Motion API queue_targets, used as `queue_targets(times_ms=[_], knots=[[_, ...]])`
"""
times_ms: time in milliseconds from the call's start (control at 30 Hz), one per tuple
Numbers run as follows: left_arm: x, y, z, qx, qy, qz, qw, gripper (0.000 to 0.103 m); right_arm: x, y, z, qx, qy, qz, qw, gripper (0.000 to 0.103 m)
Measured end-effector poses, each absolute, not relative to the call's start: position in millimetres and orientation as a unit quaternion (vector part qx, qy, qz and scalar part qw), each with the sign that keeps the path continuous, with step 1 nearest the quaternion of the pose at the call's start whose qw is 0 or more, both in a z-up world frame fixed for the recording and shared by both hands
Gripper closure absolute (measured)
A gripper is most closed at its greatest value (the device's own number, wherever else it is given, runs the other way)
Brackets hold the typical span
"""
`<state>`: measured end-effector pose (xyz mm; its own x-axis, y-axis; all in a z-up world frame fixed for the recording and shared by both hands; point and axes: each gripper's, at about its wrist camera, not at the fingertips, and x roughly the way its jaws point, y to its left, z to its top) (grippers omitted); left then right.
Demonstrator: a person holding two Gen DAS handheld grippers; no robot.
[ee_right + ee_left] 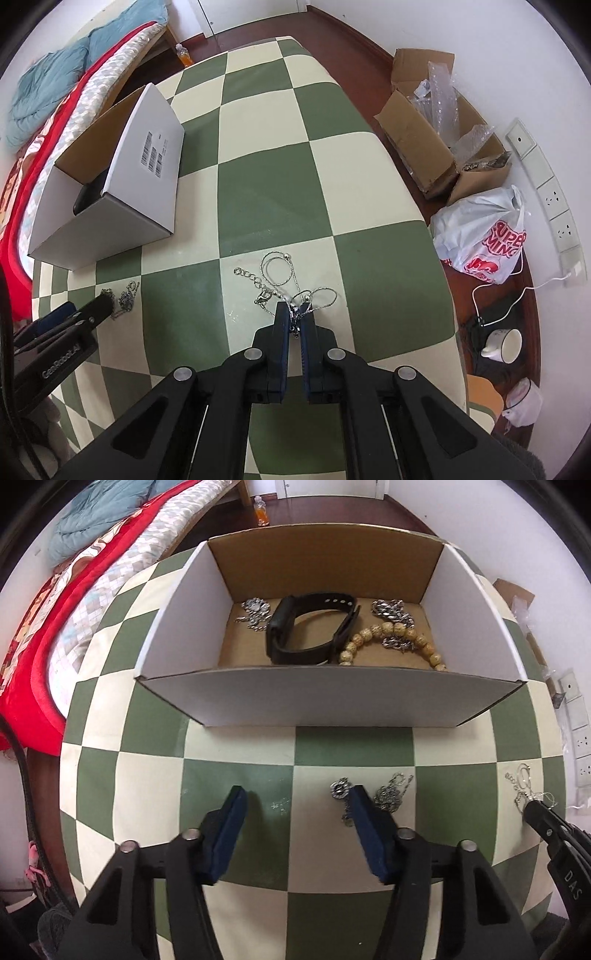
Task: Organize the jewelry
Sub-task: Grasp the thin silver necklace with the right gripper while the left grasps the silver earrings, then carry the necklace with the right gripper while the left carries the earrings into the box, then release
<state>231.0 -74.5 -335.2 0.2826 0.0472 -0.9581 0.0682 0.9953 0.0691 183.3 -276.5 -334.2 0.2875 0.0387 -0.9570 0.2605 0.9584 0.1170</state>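
- The room is a bedroom: a bed [74,602] with a red blanket and a blue quilt runs along the left, and wall sockets, opened cartons and a plastic bag [484,236] sit on the floor to the right.
- The surface [258,192] wears a green-and-cream checked cover, a plain ground on which the thin metal pieces are easy to pick out.
- A white cardboard box [325,701] stands open-topped at the surface's far left, apparently the collecting place, since its low front wall lets pieces be dropped in from above.
- Inside the box lie a black wristband [306,627], a beaded bracelet [391,635], a heavy silver chain [395,611] and a silver pendant piece [255,611], so part of the sorting looks done.
- The left tongs [295,801] hang spread wide just over the surface, empty; the right-hand pad hides part of a silver chain cluster [388,794], which seems the likely next pick.
- The right tongs [295,308] are pinched together on a fine silver necklace [280,269]. Its loops and clasp chain trail forward on the cover, which suggests the grip was taken at the near tangle so the strand lifts as one.
- That necklace lies near the front right of the surface, well apart from the box, so by this reading a carry leftward comes next, with the dangling loops at risk of snagging the box rim.
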Motion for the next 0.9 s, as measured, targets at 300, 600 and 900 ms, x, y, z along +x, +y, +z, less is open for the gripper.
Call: queue_targets(times_ms=[300,600,900], knots=[[220,-66,-327,0.051,0.594,-0.022,0.803,0.096,186,-276,-334,0.128,0.596,-0.070,0.789,0.097],[192,5,-307,-0.026,0.586,-0.021,0.810,0.096,172,-272,-330,0.149,0.596,-0.048,0.788,0.097],[183,26,-263,-0.061,0.568,-0.042,0.819,0.096,164,-264,-321,0.172,0.593,-0.025,0.786,0.097]])
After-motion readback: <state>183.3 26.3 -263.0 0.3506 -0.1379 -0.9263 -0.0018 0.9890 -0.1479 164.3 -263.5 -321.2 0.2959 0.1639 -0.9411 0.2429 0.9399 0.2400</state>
